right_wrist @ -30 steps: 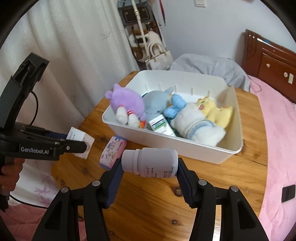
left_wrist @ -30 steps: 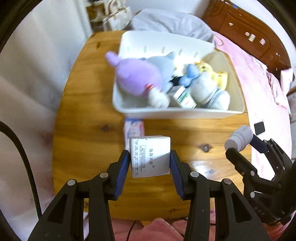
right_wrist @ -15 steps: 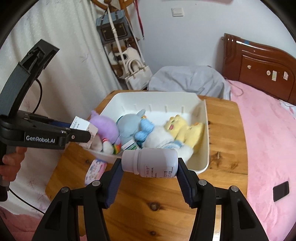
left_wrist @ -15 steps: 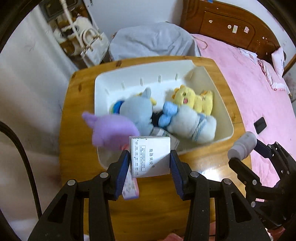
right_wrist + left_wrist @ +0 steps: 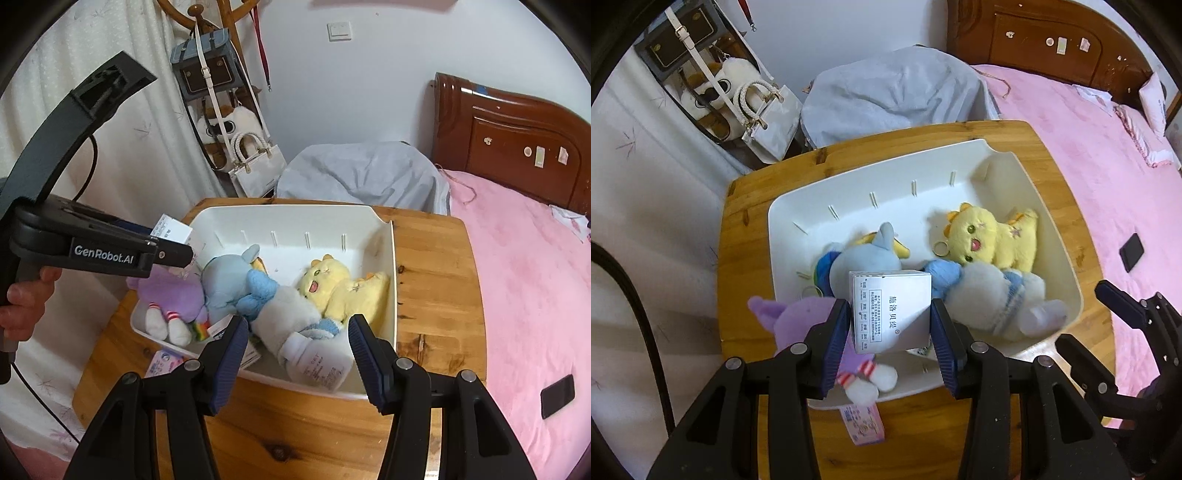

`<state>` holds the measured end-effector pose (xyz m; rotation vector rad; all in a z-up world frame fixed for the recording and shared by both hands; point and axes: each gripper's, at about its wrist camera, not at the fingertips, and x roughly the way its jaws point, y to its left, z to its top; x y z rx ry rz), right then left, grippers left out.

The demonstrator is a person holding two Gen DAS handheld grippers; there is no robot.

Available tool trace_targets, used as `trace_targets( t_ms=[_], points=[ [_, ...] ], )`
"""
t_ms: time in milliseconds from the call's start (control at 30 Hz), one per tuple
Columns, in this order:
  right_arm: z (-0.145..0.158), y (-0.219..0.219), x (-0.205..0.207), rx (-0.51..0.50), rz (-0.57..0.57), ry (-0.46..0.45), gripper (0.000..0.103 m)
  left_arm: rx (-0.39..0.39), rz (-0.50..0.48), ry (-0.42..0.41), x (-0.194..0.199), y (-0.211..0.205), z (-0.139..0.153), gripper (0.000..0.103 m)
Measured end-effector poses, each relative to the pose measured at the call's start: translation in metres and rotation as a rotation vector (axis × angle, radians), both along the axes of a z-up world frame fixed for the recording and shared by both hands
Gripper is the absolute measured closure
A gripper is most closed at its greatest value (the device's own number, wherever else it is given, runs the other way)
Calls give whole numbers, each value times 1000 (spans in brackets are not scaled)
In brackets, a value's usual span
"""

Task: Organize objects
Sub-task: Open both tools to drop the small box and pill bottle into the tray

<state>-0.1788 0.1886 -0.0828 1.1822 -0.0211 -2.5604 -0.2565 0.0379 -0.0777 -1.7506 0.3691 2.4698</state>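
light: soft, even daylight | shadows: faint | blur: slight | edges: fisheye warp, black corners

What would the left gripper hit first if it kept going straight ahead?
Probably the blue plush toy in the white bin, its held white box touching first; depth is unclear.

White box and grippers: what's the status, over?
Left gripper shut on white box, above bin. Right gripper open, bottle lying in bin. Plush toys crowd underneath.
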Motion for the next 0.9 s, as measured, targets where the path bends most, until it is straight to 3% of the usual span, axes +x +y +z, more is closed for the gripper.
trace_targets(
  t_ms=[233,367,533,667,767,900],
  points=[
    [-8,9,-3,-6,-20,-3,46,-24,8,1,-6,1,-7,55],
    [-12,16,-3,1,-38,-17,45,-22,17,-1,-3,1,-4,48],
    [-10,21,2,3,-64,-33,36,-6,61,-12,6,-6,3,46],
    [-7,22,7,-19,-73,-65,24,-2,88,1,20,-14,14,33],
    [-6,19,10,-36,-67,-95,24,2,96,12,33,-21,24,27],
    [0,10,20,-19,-66,-100,23,-30,92,34,53,-34,36,26]
  ],
)
